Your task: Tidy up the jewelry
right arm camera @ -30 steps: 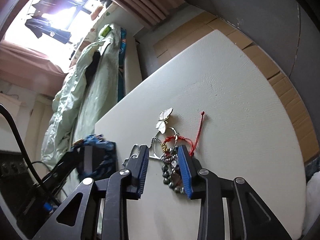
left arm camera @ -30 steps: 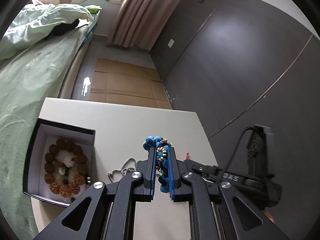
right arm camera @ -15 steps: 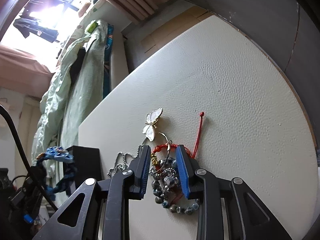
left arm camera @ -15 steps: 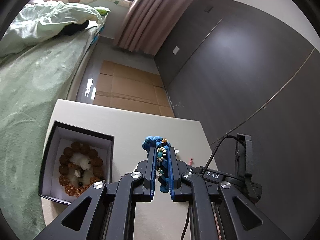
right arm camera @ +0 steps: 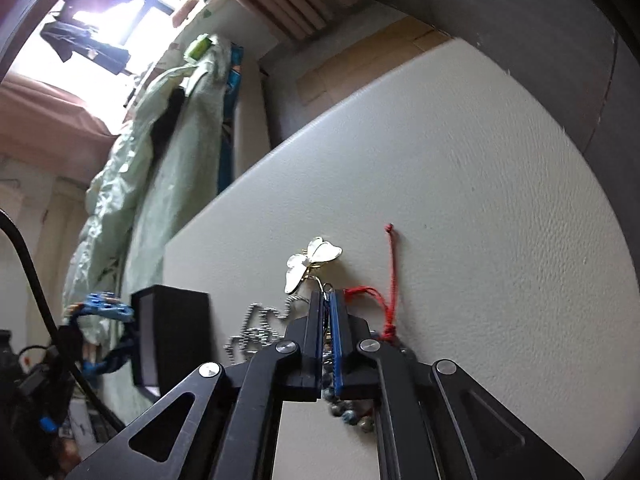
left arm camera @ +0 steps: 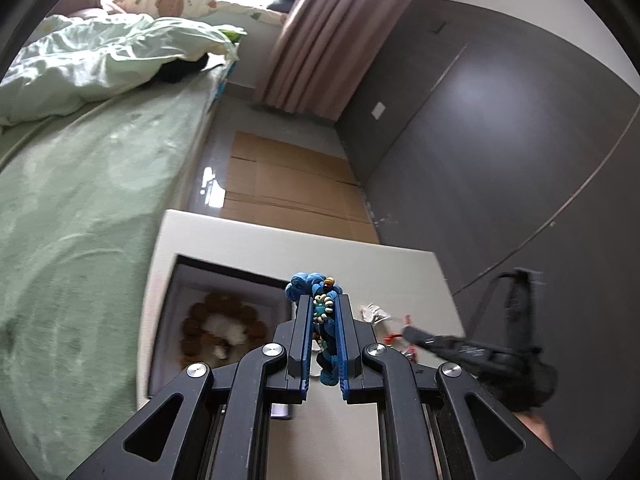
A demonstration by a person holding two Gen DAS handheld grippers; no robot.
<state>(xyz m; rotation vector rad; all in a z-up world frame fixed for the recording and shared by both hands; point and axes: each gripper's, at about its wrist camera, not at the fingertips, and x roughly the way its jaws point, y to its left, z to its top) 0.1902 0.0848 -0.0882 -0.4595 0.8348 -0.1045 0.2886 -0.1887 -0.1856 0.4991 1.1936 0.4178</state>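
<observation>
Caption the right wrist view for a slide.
Right tool shut on bead bracelet in the jewelry pile beside butterfly pendant on table.

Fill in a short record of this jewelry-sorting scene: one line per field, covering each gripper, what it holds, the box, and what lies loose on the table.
left gripper: shut on blue braided bracelet
right gripper: just closed on dark bead bracelet
box: open, holds brown bead bracelet
loose on table: butterfly pendant, silver ball chain, red cord
</observation>
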